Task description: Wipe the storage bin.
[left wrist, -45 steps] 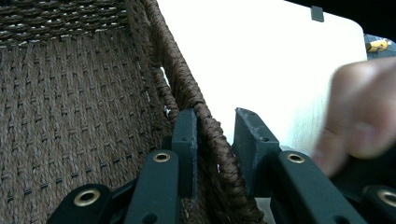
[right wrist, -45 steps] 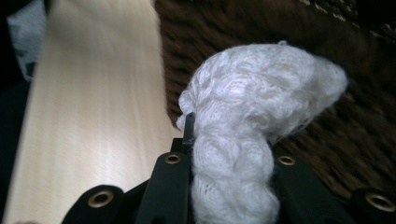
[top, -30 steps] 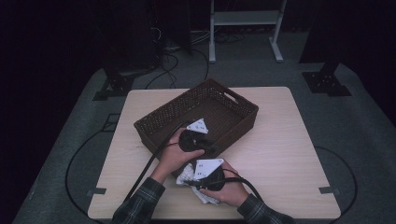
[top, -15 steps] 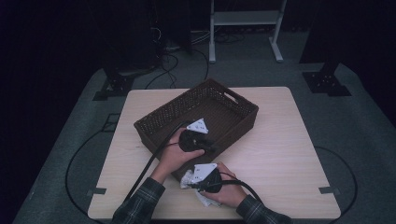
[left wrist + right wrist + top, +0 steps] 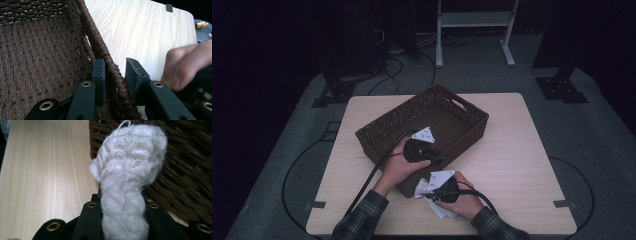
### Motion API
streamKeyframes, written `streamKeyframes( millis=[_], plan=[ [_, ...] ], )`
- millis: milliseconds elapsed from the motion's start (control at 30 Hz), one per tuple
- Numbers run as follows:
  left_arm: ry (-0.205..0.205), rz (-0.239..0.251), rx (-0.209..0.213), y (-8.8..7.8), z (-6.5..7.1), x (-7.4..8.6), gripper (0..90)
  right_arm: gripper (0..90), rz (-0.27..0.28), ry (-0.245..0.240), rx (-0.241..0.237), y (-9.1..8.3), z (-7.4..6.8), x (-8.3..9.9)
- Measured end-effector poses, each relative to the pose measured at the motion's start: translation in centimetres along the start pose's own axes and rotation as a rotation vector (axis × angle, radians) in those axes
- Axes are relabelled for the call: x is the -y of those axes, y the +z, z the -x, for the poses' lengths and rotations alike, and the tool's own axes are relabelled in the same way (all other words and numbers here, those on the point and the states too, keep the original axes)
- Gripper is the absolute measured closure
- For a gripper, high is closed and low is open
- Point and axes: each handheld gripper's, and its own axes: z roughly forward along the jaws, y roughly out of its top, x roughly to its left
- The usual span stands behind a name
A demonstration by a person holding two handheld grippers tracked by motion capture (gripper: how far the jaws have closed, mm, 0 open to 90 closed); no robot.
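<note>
high view: one light wooden table (image 5: 522, 165) carries one dark brown woven basket (image 5: 462, 112), set at an angle near the table's middle. two hands enter from the bottom edge, each holding one gripper. the left gripper (image 5: 432, 156) sits at the basket's near wall, with its grey three-cornered plate above the basket's inside. the right gripper (image 5: 424, 189) lies just in front of that wall, low over the table, with one white knitted cloth (image 5: 443, 211) bunched under and beside it. two sleeves in a plaid pattern show at the bottom. left gripper view: the two black jaws straddle the basket's rim (image 5: 110, 63); one jaw is inside the basket against the wall, the other outside, with a small gap on the outer side, so whether they clamp the wall cannot be told. one fingertip of the other hand (image 5: 186, 66) shows at the right. right gripper view: the two jaws are pressed onto the white knitted cloth (image 5: 125, 177), which stands up between them in one thick roll, just beside the basket's outer wall and above the table.
</note>
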Motion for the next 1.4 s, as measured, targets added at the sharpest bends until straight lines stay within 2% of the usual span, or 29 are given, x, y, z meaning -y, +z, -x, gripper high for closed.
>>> streamKeyframes(
  millis=[100,167,367,533,667,933,1133,1267,1400],
  plan=[
    [0.001,-0.003,0.002,0.0,-0.1,0.0,69.2,75.6,-0.002,0.022,0.006,-0.9,0.4,0.7],
    [-0.011,0.006,0.003,0.0,0.0,0.0,69.2,75.6,-0.005,0.055,0.020,-1.6,0.6,1.2],
    [-0.005,-0.001,0.005,0.0,-0.1,0.0,69.2,75.5,-0.010,0.099,0.037,-3.5,1.5,2.5],
    [-0.001,-0.002,0.009,-0.1,-0.1,0.0,69.1,75.4,-0.038,0.143,0.040,-4.7,2.3,3.7],
    [-0.006,0.005,0.008,-0.1,-0.1,0.0,69.1,75.3,-0.040,0.197,0.052,-6.0,2.8,4.7],
    [-0.001,0.006,0.014,-0.2,-0.2,0.0,68.6,75.3,-0.024,0.289,0.139,-8.7,3.9,7.1],
    [-0.008,0.022,0.025,-0.5,-0.5,-0.1,67.3,74.9,-0.035,0.335,0.199,-10.0,4.3,8.6],
    [-0.014,0.071,0.037,-1.4,-1.1,-0.2,64.6,74.9,-0.022,0.353,0.224,-11.0,4.5,9.4],
    [-0.021,0.091,0.035,-2.3,-1.6,-0.3,64.9,74.9,-0.012,0.374,0.239,-11.5,4.7,9.9]
  ],
)
